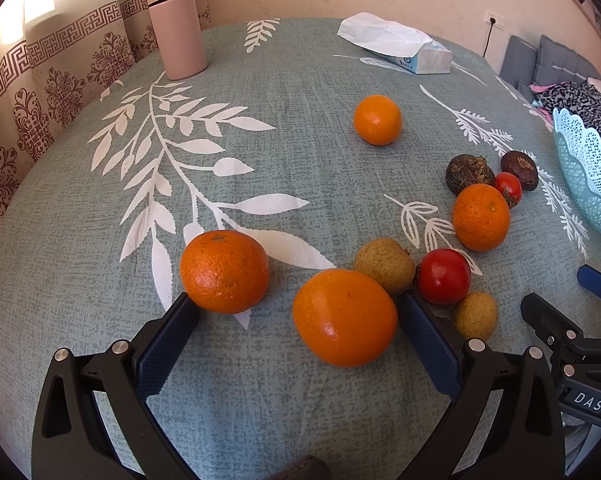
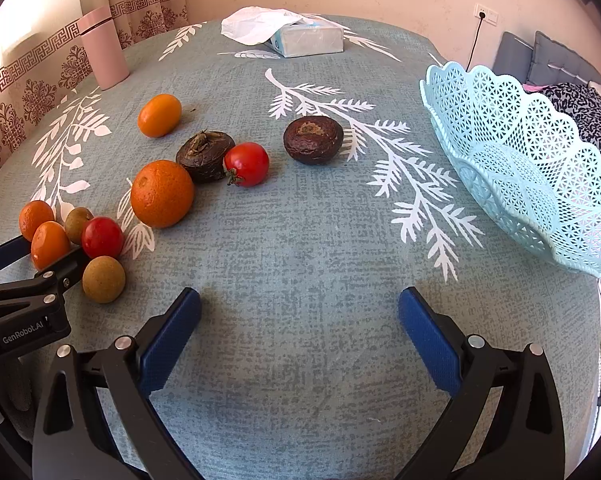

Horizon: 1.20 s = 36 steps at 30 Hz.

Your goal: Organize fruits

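Note:
My left gripper (image 1: 298,304) is open, its jaws either side of a smooth orange (image 1: 344,317) on the table; the right pad is close to it. Another orange (image 1: 224,271) sits by the left fingertip. Two brown longans (image 1: 385,265) (image 1: 475,315), a red tomato (image 1: 443,276), more oranges (image 1: 481,217) (image 1: 377,119), a small tomato (image 1: 508,189) and two dark water chestnuts (image 1: 469,173) (image 1: 520,169) lie to the right. My right gripper (image 2: 299,304) is open and empty over bare cloth. The light-blue lattice basket (image 2: 512,152) stands empty at right.
A pink flask (image 1: 176,26) stands at the far left of the table. A tissue pack (image 1: 396,44) lies at the far edge. The round table has a grey-green leaf-print cloth (image 2: 300,240). A curtain hangs left; a grey sofa is far right.

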### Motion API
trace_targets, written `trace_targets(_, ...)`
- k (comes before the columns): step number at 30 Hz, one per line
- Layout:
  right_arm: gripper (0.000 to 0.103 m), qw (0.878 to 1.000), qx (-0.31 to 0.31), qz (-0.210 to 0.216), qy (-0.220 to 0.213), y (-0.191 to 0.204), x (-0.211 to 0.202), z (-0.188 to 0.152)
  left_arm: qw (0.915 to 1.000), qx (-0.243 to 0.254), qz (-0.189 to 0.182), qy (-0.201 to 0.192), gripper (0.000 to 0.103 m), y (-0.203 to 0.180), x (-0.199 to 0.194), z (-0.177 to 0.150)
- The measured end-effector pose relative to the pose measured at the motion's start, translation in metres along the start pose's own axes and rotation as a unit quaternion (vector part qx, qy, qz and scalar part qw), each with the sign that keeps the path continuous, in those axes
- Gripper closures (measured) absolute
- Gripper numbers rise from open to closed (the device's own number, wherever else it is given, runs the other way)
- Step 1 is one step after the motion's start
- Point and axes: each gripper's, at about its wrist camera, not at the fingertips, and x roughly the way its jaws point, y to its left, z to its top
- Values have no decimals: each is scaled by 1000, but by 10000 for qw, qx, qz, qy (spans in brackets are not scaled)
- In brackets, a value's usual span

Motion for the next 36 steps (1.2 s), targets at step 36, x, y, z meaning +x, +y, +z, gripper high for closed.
trace_targets(36, 2, 10000, 18, 51, 22, 1, 0, -1, 10000, -7, -3, -1, 5, -1, 2, 0)
